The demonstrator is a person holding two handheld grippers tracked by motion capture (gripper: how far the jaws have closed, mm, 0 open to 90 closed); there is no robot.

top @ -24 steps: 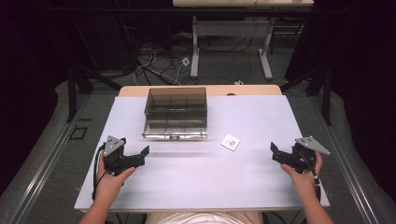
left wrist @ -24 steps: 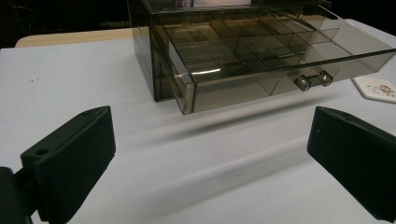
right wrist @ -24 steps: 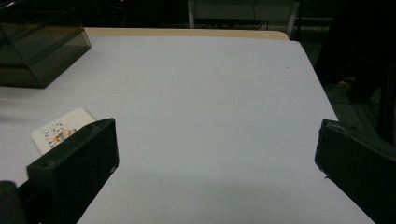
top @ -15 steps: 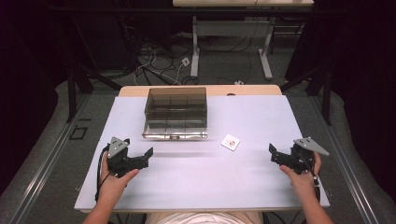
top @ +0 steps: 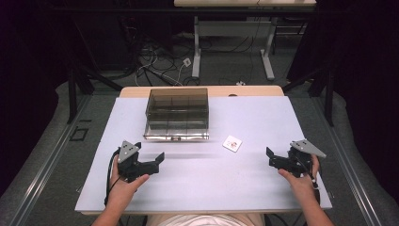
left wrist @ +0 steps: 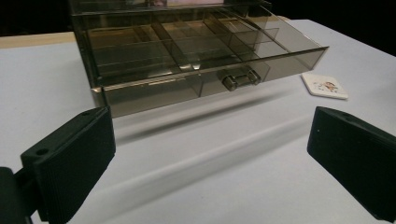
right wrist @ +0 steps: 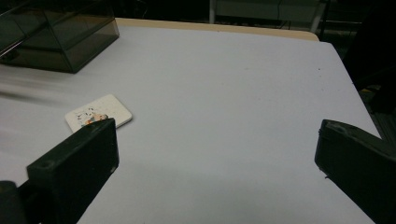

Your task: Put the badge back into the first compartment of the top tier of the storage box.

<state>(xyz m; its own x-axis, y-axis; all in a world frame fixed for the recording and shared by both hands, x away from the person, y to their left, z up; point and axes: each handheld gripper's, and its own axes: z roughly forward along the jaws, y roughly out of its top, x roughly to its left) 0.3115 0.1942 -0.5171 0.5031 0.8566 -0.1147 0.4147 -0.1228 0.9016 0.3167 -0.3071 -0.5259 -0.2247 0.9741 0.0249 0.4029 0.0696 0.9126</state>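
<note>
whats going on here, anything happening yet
A person sits at a table holding a two-jaw gripper in each hand. The left gripper and the right gripper both hang open just above the tabletop with nothing between their jaws. Ahead of the left one stands a smoky clear drawer box, its bottom drawer pulled partly out. A small white card lies flat between the box and the right gripper, untouched.
</note>
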